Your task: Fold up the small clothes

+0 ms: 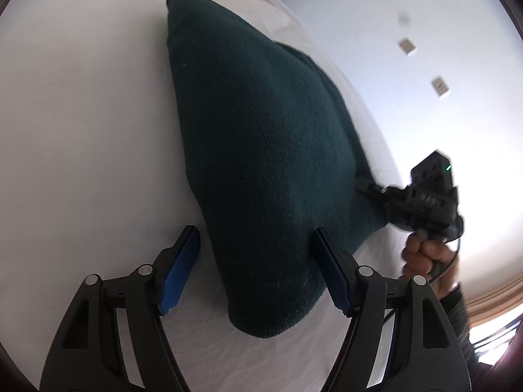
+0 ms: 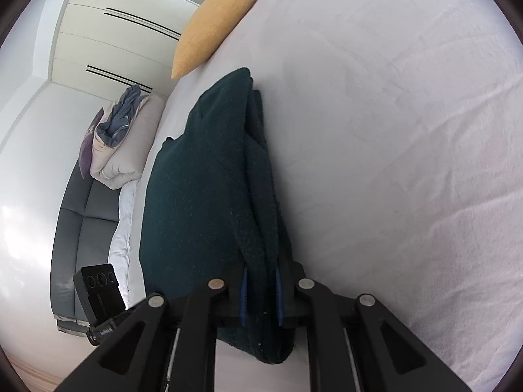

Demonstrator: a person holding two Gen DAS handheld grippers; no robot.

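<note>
A dark green knitted garment lies folded lengthwise on the white bed sheet. My left gripper hovers open over the garment's near end. Its left finger is above the bare sheet and its right finger above the cloth, with nothing gripped. My right gripper is shut on the garment at its near edge, several layers of cloth pinched between the blue pads. In the left wrist view the right gripper shows at the garment's right side, held by a hand.
A yellow pillow lies at the bed's far end. Beside the bed stands a grey sofa with piled bedding; a wardrobe is behind it. The sheet is bare to the right of the garment.
</note>
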